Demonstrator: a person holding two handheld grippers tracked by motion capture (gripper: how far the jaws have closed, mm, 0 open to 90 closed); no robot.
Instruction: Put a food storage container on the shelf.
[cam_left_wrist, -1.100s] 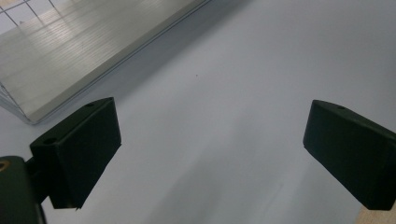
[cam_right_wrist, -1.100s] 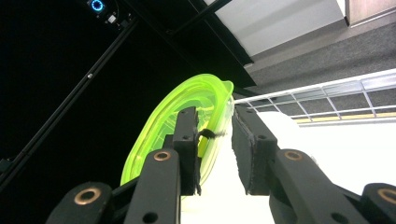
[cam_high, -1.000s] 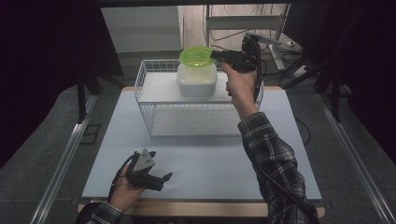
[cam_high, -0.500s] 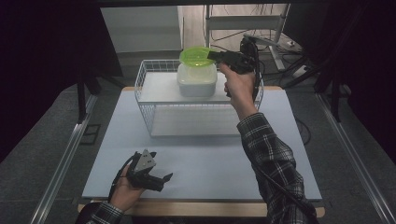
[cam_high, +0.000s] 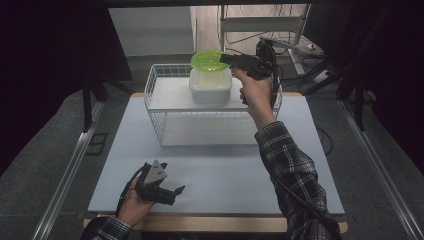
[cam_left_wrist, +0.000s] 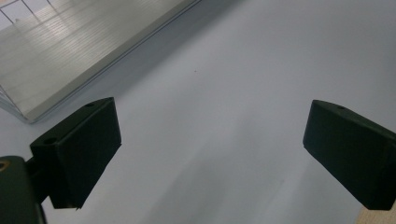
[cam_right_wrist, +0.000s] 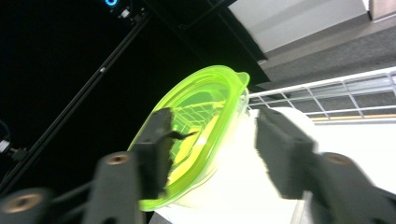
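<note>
A green lid (cam_high: 210, 60) sat tilted on a white tub (cam_high: 210, 85) atop the shelf in a wire basket (cam_high: 155, 102) at the far side of the bench (cam_high: 220, 170). The right hand-held gripper (cam_high: 227, 59), jaws just spreading, straddled its rim without pressing. Thin, light, probably slick plastic, best pinched at the edge. The left hand-held gripper (cam_high: 172, 192) rested open, near left, in a dark room

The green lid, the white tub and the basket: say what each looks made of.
Green lid: likely translucent glossy plastic; basket wires show through it. White tub: probably milky, semi-matt plastic with rounded moulded corners. Basket: thin white wire grid, apparently coated metal.
</note>
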